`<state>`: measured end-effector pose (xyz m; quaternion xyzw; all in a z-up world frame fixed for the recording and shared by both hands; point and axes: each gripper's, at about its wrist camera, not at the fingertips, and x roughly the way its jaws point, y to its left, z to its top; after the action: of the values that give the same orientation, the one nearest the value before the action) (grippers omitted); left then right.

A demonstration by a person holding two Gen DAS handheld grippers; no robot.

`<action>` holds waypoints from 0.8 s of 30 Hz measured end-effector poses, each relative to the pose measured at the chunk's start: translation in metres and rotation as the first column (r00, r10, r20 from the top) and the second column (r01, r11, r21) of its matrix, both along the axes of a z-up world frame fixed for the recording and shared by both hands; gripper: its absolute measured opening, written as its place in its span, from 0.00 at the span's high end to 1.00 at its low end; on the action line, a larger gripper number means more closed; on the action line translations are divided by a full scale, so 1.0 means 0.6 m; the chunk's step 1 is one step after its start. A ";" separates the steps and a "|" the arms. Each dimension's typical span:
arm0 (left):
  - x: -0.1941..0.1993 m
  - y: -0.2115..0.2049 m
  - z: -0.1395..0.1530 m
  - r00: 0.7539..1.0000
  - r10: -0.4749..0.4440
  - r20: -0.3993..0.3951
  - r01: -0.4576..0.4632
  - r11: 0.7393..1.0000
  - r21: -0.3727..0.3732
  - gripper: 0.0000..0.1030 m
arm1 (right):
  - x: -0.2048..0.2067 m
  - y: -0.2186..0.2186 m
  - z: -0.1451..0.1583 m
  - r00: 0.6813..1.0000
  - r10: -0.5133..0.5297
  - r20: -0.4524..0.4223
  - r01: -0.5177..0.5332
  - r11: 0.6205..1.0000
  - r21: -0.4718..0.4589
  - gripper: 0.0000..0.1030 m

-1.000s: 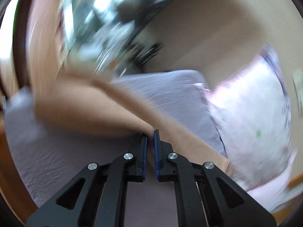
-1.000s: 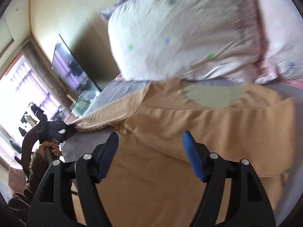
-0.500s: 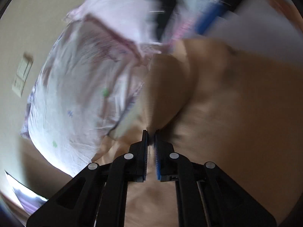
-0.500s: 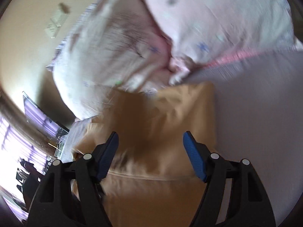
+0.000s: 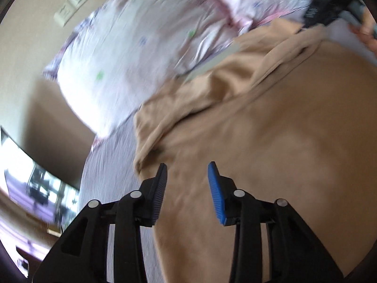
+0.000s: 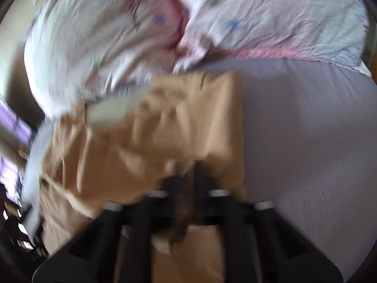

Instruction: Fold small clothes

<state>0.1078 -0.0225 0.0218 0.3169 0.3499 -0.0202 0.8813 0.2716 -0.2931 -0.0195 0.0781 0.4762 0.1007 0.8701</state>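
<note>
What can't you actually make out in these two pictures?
- Right claw, right wrist view: motion blur smears its fingers, so whether they pinch the tan garment is unclear.
- Garment type, both views: bunched folds and blur hide its outline.
- The other claw, left wrist view: cut off at the top right edge.
- Wall plate, left wrist view: too blurred to identify.

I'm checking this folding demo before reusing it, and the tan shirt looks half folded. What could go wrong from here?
1. The left gripper is open above the tan shirt, so the bunched folded edge may slip loose.
2. The right gripper appears shut on the shirt; pulling from one side could skew the fold.
3. The pillows lie right at the shirt's far edge and could snag it.
</note>
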 end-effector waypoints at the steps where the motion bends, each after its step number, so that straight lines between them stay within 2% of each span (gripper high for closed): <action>1: 0.009 0.010 -0.004 1.000 0.022 -0.015 -0.022 1.000 -0.002 0.62 | -0.007 0.003 0.006 1.000 0.009 0.030 -0.009 1.000 -0.011 0.98; 2: 0.011 0.016 -0.009 0.997 0.032 -0.073 -0.032 0.999 0.013 0.62 | -0.018 0.000 0.027 0.994 0.003 0.105 -0.004 1.000 0.009 0.98; 4: 0.022 0.028 -0.015 0.995 0.050 -0.085 -0.051 0.999 0.000 0.62 | -0.028 -0.010 0.065 0.976 -0.043 0.214 0.039 0.999 0.025 0.98; 6: 0.025 0.030 -0.013 0.995 0.057 -0.084 -0.058 0.998 -0.011 0.61 | -0.021 -0.027 0.091 0.952 -0.107 0.285 0.104 0.994 0.029 0.98; 8: 0.023 0.034 -0.013 0.995 0.063 -0.083 -0.065 0.998 -0.024 0.61 | 0.011 -0.028 0.078 0.965 -0.085 0.247 0.094 0.995 -0.023 0.97; 10: 0.027 0.037 -0.011 0.994 0.069 -0.085 -0.073 0.997 -0.040 0.61 | 0.040 -0.033 0.055 0.979 -0.103 0.173 0.120 0.989 -0.088 0.90; 11: 0.028 0.035 -0.010 0.994 0.071 -0.087 -0.075 0.996 -0.045 0.61 | 0.039 -0.040 0.058 0.978 -0.119 0.170 0.132 0.989 -0.063 0.87; 12: 0.026 0.037 -0.009 0.993 0.073 -0.089 -0.078 0.996 -0.053 0.61 | 0.027 -0.052 0.064 0.977 -0.106 0.185 0.100 0.994 0.046 0.85; 13: 0.025 0.040 -0.009 0.993 0.073 -0.090 -0.079 0.995 -0.058 0.61 | 0.020 -0.053 0.067 0.979 -0.081 0.188 0.063 0.993 0.101 0.85; 15: 0.027 0.041 -0.008 0.993 0.076 -0.092 -0.082 0.994 -0.068 0.61 | 0.008 -0.043 0.057 0.987 -0.015 0.160 -0.009 0.989 0.149 0.85; 16: 0.030 0.042 -0.008 0.992 0.078 -0.094 -0.085 0.993 -0.075 0.61 | 0.008 -0.037 0.044 0.992 0.011 0.130 -0.030 0.988 0.152 0.85; 17: 0.031 0.043 -0.007 0.992 0.081 -0.094 -0.089 0.992 -0.084 0.61 | 0.014 -0.030 0.023 0.996 0.032 0.078 -0.043 0.988 0.146 0.77; 18: 0.032 0.043 -0.007 0.992 0.083 -0.094 -0.091 0.992 -0.091 0.61 | 0.030 -0.025 -0.018 0.998 0.042 -0.037 -0.037 0.993 0.115 0.72; 19: 0.031 0.046 -0.004 0.992 0.083 -0.097 -0.094 0.989 -0.113 0.61 | 0.027 -0.027 -0.019 0.999 0.037 0.006 -0.037 0.991 0.132 0.73; 21: 0.020 0.061 0.010 0.991 0.079 -0.110 -0.098 0.978 -0.185 0.61 | 0.017 -0.037 -0.018 1.000 0.021 -0.004 -0.020 0.991 0.136 0.73; 22: 0.001 0.079 0.029 0.992 0.065 -0.104 -0.090 0.964 -0.252 0.61 | 0.004 -0.043 -0.013 1.000 0.028 0.006 -0.028 0.985 0.170 0.71; 23: -0.011 0.092 0.039 0.993 0.050 -0.103 -0.078 0.952 -0.295 0.61 | -0.025 -0.047 -0.001 0.996 0.072 0.044 -0.080 0.974 0.214 0.65; 24: -0.032 0.116 0.055 0.994 0.025 -0.106 -0.062 0.929 -0.366 0.57 | -0.057 -0.047 0.012 0.990 0.116 0.076 -0.131 0.963 0.236 0.55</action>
<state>0.0889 0.0470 0.0550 0.1368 0.3901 -0.0817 0.9069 0.2371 -0.3214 -0.0123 0.1497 0.4374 0.2140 0.8605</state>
